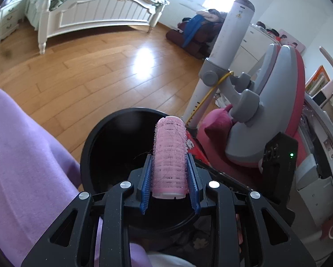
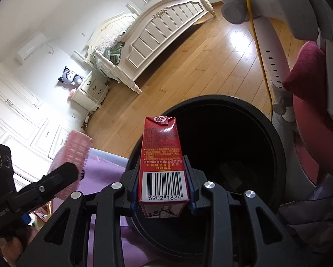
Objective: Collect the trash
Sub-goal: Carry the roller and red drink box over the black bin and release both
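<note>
While clamped in tongs (image 1: 169, 173), roller (image 1: 170, 155) above bin (image 1: 88, 146).

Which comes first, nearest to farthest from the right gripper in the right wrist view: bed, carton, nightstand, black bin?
1. Carton: clamped in the right gripper.
2. Black bin: right below and ahead, carton over its mouth.
3. Nightstand: across the floor, on the left.
4. Bed: its footboard, top centre, looks about as far as the nightstand; too close to call.

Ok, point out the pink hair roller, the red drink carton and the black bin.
pink hair roller (image 1: 170, 153): left wrist view, middle of its bristled side.
red drink carton (image 2: 162, 153): right wrist view, printed face above the barcode.
black bin (image 2: 277, 146): right wrist view, right part of its rim.
</note>
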`<state>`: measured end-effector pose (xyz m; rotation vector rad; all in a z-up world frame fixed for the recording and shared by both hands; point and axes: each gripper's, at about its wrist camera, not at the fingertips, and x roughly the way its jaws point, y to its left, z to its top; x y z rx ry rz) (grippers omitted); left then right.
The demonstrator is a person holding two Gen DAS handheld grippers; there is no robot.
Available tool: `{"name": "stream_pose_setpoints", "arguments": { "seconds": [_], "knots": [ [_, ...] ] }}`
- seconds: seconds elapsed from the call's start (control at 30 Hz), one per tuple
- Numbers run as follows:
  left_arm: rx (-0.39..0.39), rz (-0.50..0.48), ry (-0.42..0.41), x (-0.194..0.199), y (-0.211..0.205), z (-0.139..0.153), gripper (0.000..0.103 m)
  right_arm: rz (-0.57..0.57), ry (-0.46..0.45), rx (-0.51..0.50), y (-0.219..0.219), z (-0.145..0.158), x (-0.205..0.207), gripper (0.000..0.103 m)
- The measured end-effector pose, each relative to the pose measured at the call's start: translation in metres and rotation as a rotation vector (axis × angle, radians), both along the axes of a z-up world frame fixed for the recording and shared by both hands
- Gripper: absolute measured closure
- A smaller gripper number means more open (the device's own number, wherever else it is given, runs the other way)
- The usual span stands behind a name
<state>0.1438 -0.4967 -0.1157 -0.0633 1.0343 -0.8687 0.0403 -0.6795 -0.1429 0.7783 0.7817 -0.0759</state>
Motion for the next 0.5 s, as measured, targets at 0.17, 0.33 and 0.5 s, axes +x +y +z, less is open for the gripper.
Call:
{"name": "stream_pose_setpoints", "arguments": {
  "seconds": [0.17, 0.33, 0.5],
  "knots": [
    [0.051, -0.006, 0.037, 0.003, -0.008, -0.012, 0.074, -0.008, 0.050, 0.027, -0.002, -0.024, -0.003, 0.071],
    [0.071, -0.016, 0.044, 0.001, -0.007, -0.020, 0.073, 0.004, 0.058, 0.030, 0.001, -0.030, -0.005, 0.070],
    [0.098, -0.025, 0.044, 0.000, -0.010, -0.024, 0.073, 0.018, 0.070, 0.025, 0.003, -0.034, -0.002, 0.070]
  ]
}}
